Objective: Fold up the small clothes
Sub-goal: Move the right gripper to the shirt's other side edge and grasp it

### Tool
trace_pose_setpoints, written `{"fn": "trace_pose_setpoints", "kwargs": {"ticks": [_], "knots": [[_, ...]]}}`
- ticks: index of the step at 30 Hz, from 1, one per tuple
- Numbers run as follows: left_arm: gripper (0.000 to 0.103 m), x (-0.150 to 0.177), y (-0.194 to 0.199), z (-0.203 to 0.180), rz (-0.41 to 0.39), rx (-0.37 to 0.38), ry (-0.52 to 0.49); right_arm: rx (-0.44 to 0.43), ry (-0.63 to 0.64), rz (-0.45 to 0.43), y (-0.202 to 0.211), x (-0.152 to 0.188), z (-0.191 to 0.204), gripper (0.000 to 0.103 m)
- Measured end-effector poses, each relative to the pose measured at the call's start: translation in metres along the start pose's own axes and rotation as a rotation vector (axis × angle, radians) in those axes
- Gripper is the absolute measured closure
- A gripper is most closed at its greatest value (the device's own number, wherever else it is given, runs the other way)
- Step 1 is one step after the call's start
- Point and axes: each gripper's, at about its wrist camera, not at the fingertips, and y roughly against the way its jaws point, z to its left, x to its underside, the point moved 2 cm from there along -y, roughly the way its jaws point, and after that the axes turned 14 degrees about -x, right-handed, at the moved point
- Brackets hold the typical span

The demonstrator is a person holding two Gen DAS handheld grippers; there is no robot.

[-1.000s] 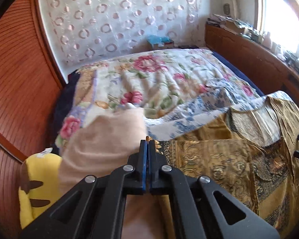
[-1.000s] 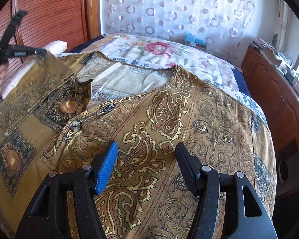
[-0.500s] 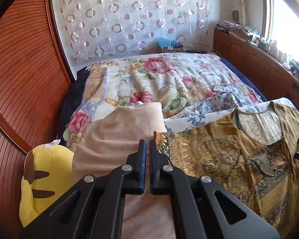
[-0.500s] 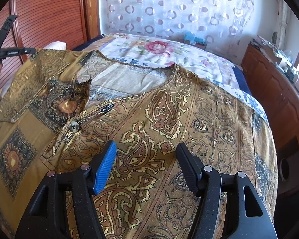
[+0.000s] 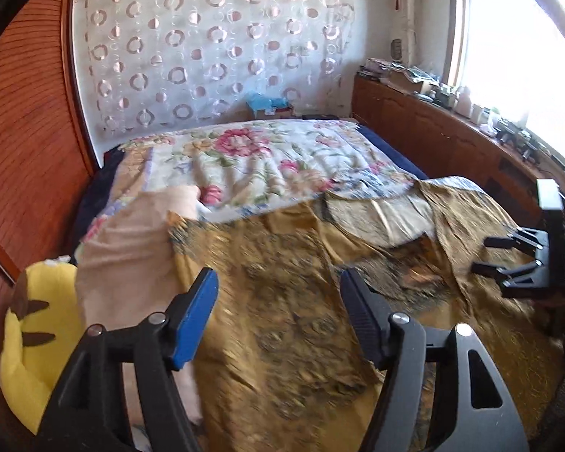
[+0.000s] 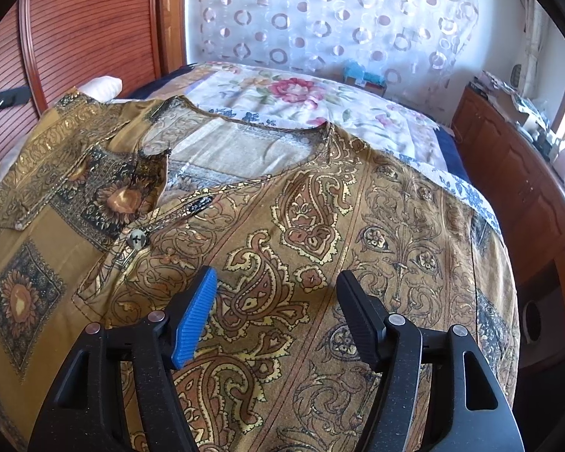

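Note:
A mustard-brown paisley top [image 6: 320, 226] lies spread flat on the bed, neckline toward the far side, a button [image 6: 136, 237] on its placket. In the left wrist view the same top [image 5: 282, 286] lies below my left gripper [image 5: 278, 305], which is open and empty above its left sleeve side. My right gripper [image 6: 277, 305] is open and empty just above the top's front; it also shows in the left wrist view [image 5: 523, 263] at the right edge.
A floral bedspread [image 5: 252, 158] covers the bed beyond the top. A beige pillow [image 5: 132, 248] and a yellow plush toy [image 5: 37, 331] lie at the left. Wooden wall panels stand left; a wooden cabinet [image 5: 452, 143] with clutter runs along the right under the window.
My left gripper was shut on the top's sleeve edge, then let it go and opened wide. The sleeve now lies flat. My right gripper stayed open and nearly still.

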Motion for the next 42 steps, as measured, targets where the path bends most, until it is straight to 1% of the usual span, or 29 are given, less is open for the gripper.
{"fn": "trace_pose_setpoints", "kwargs": {"ticks": [2,3,5,8,10,12,16,18,20,22,26,31,34,36,38,39,40,42], "knots": [[0.036,0.012,0.006,-0.011,0.015,0.021,0.001,-0.008,-0.007,-0.001,0.001,0.0,-0.002,0.035],[0.036,0.016,0.009,-0.015,0.018,0.016,-0.002,-0.01,-0.013,-0.004,0.002,0.0,-0.003,0.035],[0.036,0.027,0.016,-0.022,0.021,0.011,-0.008,0.024,-0.022,-0.017,0.008,0.001,-0.005,0.035],[0.036,0.041,0.031,-0.032,0.023,0.033,-0.003,0.032,-0.02,-0.069,0.036,0.007,-0.004,0.035],[0.036,0.047,0.04,-0.04,0.02,0.038,-0.015,0.055,-0.028,-0.108,0.06,0.015,-0.008,0.035],[0.036,0.054,0.05,-0.048,0.015,0.041,-0.028,0.072,-0.055,-0.125,0.081,0.024,-0.02,0.035],[0.036,0.065,0.064,-0.062,0.01,0.064,-0.043,0.141,-0.096,-0.152,0.12,0.047,-0.048,0.035],[0.036,0.07,0.067,-0.068,0.012,0.079,-0.048,0.164,-0.128,-0.16,0.138,0.06,-0.066,0.037],[0.036,0.075,0.07,-0.077,0.01,0.101,-0.061,0.179,-0.166,-0.154,0.15,0.075,-0.085,0.044],[0.036,0.081,0.073,-0.086,0.01,0.121,-0.065,0.181,-0.203,-0.144,0.156,0.088,-0.097,0.049],[0.036,0.092,0.077,-0.096,0.022,0.135,-0.072,0.182,-0.266,-0.116,0.161,0.113,-0.12,0.049],[0.036,0.101,0.082,-0.104,0.029,0.154,-0.067,0.149,-0.316,-0.094,0.161,0.131,-0.128,0.049],[0.036,0.105,0.084,-0.107,0.031,0.153,-0.076,0.115,-0.341,-0.076,0.157,0.141,-0.13,0.056],[0.036,0.106,0.085,-0.108,0.031,0.154,-0.078,0.111,-0.353,-0.069,0.154,0.145,-0.131,0.06],[0.036,0.106,0.084,-0.107,0.03,0.154,-0.076,0.097,-0.352,-0.068,0.151,0.146,-0.131,0.073],[0.036,0.106,0.084,-0.108,0.029,0.153,-0.076,0.082,-0.347,-0.076,0.151,0.147,-0.13,0.077],[0.036,0.106,0.085,-0.108,0.027,0.152,-0.076,0.09,-0.34,-0.076,0.151,0.146,-0.129,0.08],[0.036,0.107,0.086,-0.108,0.027,0.163,-0.073,0.138,-0.306,-0.074,0.152,0.144,-0.126,0.092]]}}
